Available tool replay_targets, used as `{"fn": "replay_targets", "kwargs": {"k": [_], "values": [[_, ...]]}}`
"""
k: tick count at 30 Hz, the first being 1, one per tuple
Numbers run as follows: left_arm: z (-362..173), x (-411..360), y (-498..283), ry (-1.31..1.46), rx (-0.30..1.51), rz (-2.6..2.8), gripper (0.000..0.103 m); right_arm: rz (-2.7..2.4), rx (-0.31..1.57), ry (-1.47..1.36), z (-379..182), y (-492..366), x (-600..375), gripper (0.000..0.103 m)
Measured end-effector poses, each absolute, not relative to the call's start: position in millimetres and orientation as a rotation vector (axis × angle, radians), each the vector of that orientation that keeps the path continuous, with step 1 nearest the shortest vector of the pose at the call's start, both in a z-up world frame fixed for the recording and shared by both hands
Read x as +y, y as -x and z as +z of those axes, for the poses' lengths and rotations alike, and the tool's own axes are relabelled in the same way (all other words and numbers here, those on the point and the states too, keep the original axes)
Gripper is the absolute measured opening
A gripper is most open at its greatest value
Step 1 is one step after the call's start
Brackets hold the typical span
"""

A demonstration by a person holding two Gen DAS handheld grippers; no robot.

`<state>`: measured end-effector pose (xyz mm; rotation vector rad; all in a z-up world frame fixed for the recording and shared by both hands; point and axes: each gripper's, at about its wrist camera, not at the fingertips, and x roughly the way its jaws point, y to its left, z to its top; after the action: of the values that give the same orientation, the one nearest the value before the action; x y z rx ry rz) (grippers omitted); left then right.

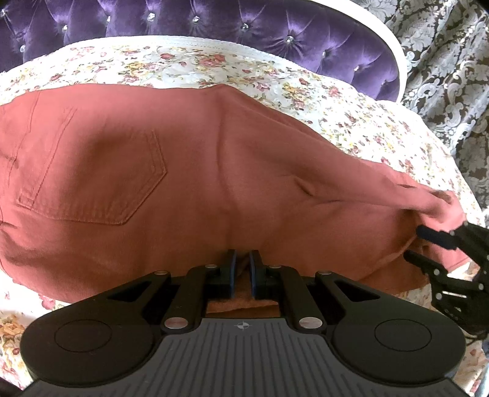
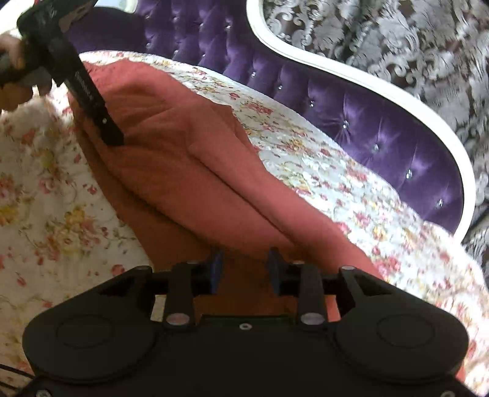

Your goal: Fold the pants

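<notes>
Rust-red pants (image 1: 159,171) lie across a floral bedspread (image 1: 214,67), back pocket (image 1: 101,180) up on the left. My left gripper (image 1: 242,265) is shut on the near edge of the pants, cloth pinched between its blue pads. My right gripper shows at the right of the left wrist view (image 1: 417,242), jaws apart around a bunched leg end. In the right wrist view the right gripper (image 2: 244,268) stands open with the pants (image 2: 183,171) passing between its fingers. The left gripper's finger (image 2: 91,100) rests on the pants at upper left.
A purple tufted headboard (image 1: 198,21) with a white frame (image 2: 360,79) runs behind the bed. Patterned grey-brown wallpaper (image 1: 452,67) lies beyond it. Bedspread surrounds the pants on all sides. A hand (image 2: 12,61) holds the left gripper.
</notes>
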<state>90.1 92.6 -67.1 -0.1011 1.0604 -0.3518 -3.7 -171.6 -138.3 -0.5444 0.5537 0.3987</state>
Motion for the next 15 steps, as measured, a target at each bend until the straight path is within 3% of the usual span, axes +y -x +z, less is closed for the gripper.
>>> {"fn": "replay_targets", "kwargs": {"k": [5,7,8,9,15], "values": [[-66.3,89.6,-89.9,0.086,1.062,-0.347,0.01,0.427,0.567,0.559,-142.2,-2.2,-169.7,0.043],[-66.5,89.2,-90.7,0.081,1.063,-0.346,0.01,0.453,0.597,0.54,-144.7,-5.4,-171.1,0.039],[-65.9,88.5,-90.9,0.077,1.064,-0.345,0.01,0.477,0.609,0.515,-143.8,-6.7,-173.6,0.015],[-64.8,87.7,-91.0,0.071,1.065,-0.346,0.01,0.498,0.637,0.477,-142.3,-8.1,-176.3,0.01],[-38.7,73.7,-80.7,0.037,1.01,-0.376,0.01,0.56,0.677,0.378,-121.5,18.8,-187.3,0.01]]}}
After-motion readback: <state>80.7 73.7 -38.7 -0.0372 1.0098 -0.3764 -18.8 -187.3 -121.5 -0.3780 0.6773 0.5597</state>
